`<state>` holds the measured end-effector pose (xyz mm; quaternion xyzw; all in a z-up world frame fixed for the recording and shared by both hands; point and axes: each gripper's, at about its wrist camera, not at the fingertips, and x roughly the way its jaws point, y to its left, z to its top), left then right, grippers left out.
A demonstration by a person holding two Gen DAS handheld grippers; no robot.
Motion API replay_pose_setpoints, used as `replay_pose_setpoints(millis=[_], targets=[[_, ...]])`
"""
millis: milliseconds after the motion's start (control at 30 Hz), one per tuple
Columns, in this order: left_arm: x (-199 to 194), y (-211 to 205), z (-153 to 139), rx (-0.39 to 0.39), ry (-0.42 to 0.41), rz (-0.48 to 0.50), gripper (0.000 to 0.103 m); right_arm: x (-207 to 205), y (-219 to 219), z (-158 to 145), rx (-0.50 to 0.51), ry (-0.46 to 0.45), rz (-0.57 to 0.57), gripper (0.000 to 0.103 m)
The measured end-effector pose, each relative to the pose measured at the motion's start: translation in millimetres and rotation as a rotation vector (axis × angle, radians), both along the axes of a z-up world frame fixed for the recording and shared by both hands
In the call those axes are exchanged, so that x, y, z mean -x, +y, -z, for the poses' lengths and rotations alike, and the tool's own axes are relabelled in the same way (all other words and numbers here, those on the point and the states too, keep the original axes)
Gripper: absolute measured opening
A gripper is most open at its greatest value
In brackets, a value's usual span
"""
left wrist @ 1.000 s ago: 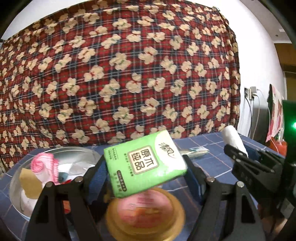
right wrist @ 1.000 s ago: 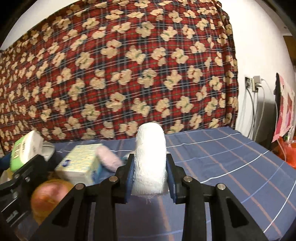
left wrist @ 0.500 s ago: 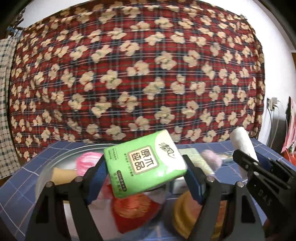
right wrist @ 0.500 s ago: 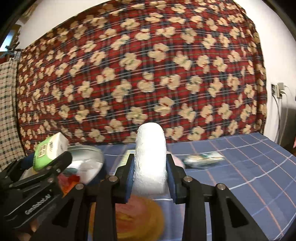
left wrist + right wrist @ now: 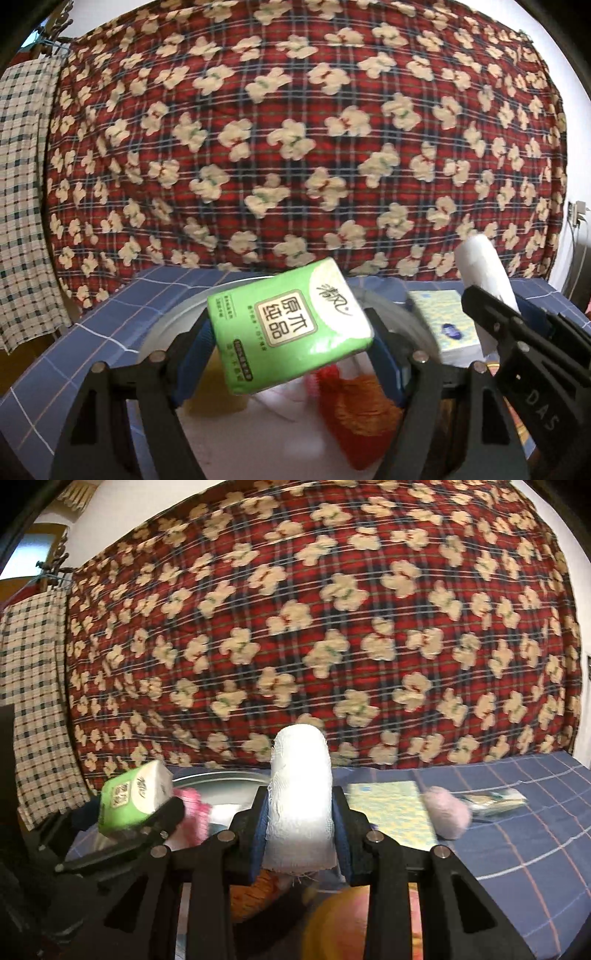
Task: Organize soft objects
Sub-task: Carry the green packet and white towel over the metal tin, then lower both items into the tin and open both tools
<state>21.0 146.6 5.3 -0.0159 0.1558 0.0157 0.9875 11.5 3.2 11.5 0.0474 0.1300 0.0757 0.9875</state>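
Two tools carry a soft thing each. The left tool (image 5: 291, 332) pinches a green tissue pack (image 5: 288, 328) by its two ends, tilted, with the label facing the camera; the right tool (image 5: 299, 834) pinches an upright white gauze roll (image 5: 300, 801) between its blue pads.

Compared with a second ago, both have travelled sideways across the blue checked bench (image 5: 517, 834). Then the green pack hung over an orange-and-pink round thing with the metal basin (image 5: 177, 321) off to the left; now the basin lies directly under and beyond the pack, its pink, red and orange contents (image 5: 354, 402) blurred below the fingers. The right wrist view has swung the same way: the basin rim now sits just behind the gauze roll, and the left tool with its pack shows at the left edge.

That suggests both items are headed for the basin, with the pack about ready for release. A blue-and-white tissue packet (image 5: 391, 812) and a pale pink ball (image 5: 447, 812) lie on the bench outside it, probably left to collect.
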Motion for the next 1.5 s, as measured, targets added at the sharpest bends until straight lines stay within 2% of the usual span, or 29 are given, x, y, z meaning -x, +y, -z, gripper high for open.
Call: replay_pose_setpoints(millis=[333, 533, 633, 767, 833, 1033, 1167, 1200, 1267, 1300, 1333, 1400, 1500], targets=[[-13.3, 42.7, 3.3, 0.016, 0.040, -0.089, 0.078, -29.8, 33.0, -0.7, -0.029, 0.044, -0.038, 0.035], [-21.8, 54.3, 9.1, 0.023, 0.091, -0.118, 0.078, -56.7, 36.7, 0.7, -0.089, 0.116, -0.020, 0.035], [-25.5, 51.8, 12.4, 0.009, 0.119, -0.110, 0.078, -71.2, 37.9, 6.4, -0.117, 0.170, -0.009, 0.035], [-30.4, 44.5, 17.1, -0.016, 0.154, -0.089, 0.078, -74.5, 39.2, 8.7, -0.114, 0.192, -0.009, 0.035], [-30.6, 40.8, 18.3, -0.030, 0.160, -0.077, 0.078, -75.9, 40.6, 10.7, -0.095, 0.205, -0.009, 0.035], [-27.8, 34.9, 18.4, -0.044, 0.162, -0.051, 0.078, -83.1, 36.3, 20.1, -0.134, 0.271, -0.050, 0.035], [-25.3, 35.8, 19.0, -0.029, 0.166, -0.056, 0.082, -83.0, 37.3, 21.0, -0.149, 0.271, -0.100, 0.035], [-25.1, 35.9, 19.0, -0.031, 0.165, -0.060, 0.085, -82.9, 39.1, 21.2, -0.151, 0.275, -0.121, 0.036], [-23.4, 35.8, 18.1, -0.050, 0.148, -0.087, 0.095, -80.6, 41.6, 21.4, -0.151, 0.271, -0.137, 0.047], [-21.8, 35.4, 17.5, -0.066, 0.134, -0.108, 0.103, -78.8, 41.9, 20.9, -0.152, 0.263, -0.140, 0.062], [-19.3, 34.3, 16.5, -0.091, 0.112, -0.140, 0.103, -74.3, 41.3, 19.4, -0.156, 0.238, -0.140, 0.074], [-19.3, 33.4, 16.8, -0.118, 0.105, -0.163, 0.103, -65.2, 39.6, 14.2, -0.156, 0.179, -0.138, 0.079], [-19.3, 33.5, 16.5, -0.123, 0.099, -0.163, 0.103, -52.6, 40.3, 4.9, -0.110, 0.099, -0.109, 0.079]])
